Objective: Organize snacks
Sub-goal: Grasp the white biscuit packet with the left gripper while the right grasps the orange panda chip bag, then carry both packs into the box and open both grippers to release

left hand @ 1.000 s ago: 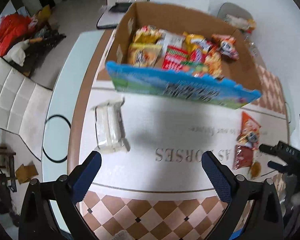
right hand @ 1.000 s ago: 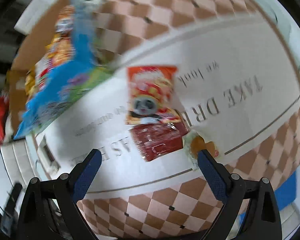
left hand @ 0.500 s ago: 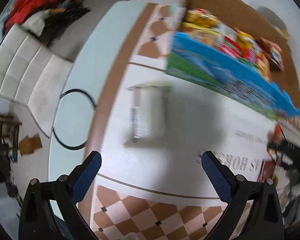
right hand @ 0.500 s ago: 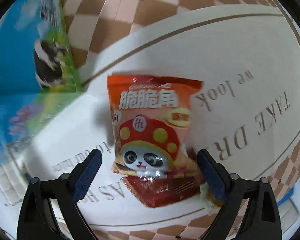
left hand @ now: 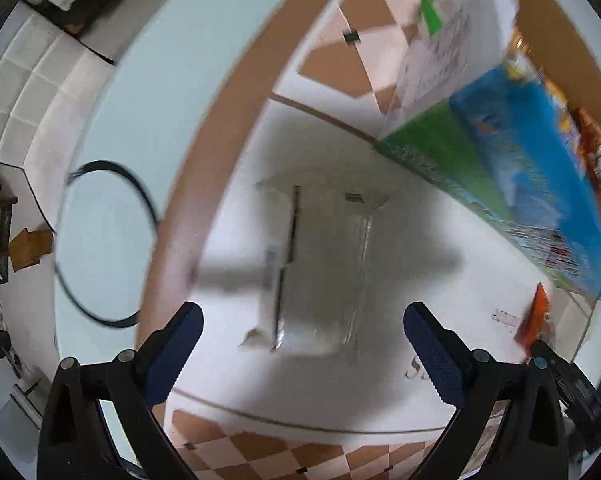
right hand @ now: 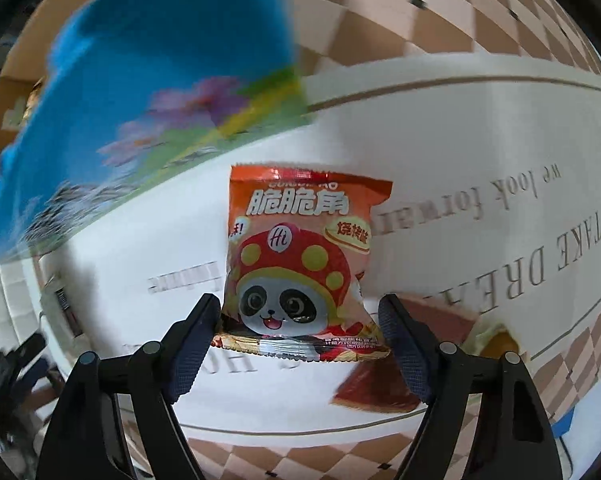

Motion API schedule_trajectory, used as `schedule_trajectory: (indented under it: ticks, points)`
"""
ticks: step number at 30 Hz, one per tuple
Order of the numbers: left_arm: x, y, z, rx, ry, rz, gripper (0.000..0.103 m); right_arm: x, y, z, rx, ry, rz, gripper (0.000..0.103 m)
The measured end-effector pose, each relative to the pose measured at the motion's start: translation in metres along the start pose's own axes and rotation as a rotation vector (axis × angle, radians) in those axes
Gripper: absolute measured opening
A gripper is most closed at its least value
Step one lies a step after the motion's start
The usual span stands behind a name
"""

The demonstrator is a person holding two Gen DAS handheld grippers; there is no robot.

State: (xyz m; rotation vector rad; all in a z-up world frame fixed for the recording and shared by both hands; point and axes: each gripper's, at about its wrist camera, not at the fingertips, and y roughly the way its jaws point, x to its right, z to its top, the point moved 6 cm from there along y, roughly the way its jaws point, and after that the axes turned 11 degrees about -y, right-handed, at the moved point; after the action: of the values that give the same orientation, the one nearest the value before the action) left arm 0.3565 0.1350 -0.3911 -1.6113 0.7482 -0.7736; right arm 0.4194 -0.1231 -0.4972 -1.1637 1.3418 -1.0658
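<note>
Right gripper (right hand: pixel 298 320) points down at the table (right hand: pixel 440 128), jaws partly apart and just been closing, orange panda snack bag (right hand: pixel 300 264) between them. Left pad sits at the bag's lower left edge, looks touching; right pad (right hand: pixel 396 336) is just beside the lower right edge, contact unclear. Not a firm clench yet. Bag lies flat on the white cloth, its bottom seal nearest the camera. Under and right of it a dark red packet (right hand: pixel 384 388), partly hidden by the right finger, and beside that a small yellowish wrapped snack (right hand: pixel 496 340). Printed lettering on the cloth right of the bag; open cloth there, checkered border beyond.

Left gripper (left hand: pixel 302 328) also points down, jaws wide apart, nothing between the pads, released. Clear plastic pack (left hand: pixel 320 264) lies on the cloth just ahead of the fingers, blurred, contents unreadable. Gripper shadow falls across it. Open cloth all around the pack. Table edge curves close on the left, brown band then pale glass rim (left hand: pixel 112 152), with a black ring (left hand: pixel 104 240) lying on the rim. Floor and a white padded seat (left hand: pixel 40 92) past the edge.

Far side: cardboard box (left hand: pixel 548 12) with blue-green printed front wall (left hand: pixel 520 184), near both packs but apart from them. Snack bags (left hand: pixel 592 152) show inside over the wall, blurred, count unclear. The right gripper's black tip shows at the left view's lower right.
</note>
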Motion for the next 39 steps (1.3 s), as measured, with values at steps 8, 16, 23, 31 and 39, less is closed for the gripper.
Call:
schedule_trajectory:
  ticks: [8, 16, 23, 31, 39]
  points:
    - [0.015, 0.017, -0.005, 0.05, 0.116, 0.079, 0.054, -0.015, -0.007, 0.001, 0.009, -0.035, -0.004, 0.082]
    - [0.007, 0.013, -0.048, 0.045, 0.123, 0.041, 0.052, -0.021, -0.013, -0.019, 0.001, -0.069, 0.03, 0.081]
    - [0.034, -0.029, -0.099, 0.065, 0.212, -0.066, 0.051, -0.038, -0.048, -0.044, 0.035, -0.131, 0.098, 0.079]
    - [0.096, -0.105, -0.087, 0.181, 0.331, -0.171, 0.051, -0.045, -0.115, -0.044, 0.12, -0.169, 0.164, 0.071]
    - [0.152, -0.158, -0.066, 0.223, 0.373, -0.258, 0.051, -0.049, -0.155, -0.018, 0.19, -0.107, 0.277, 0.069]
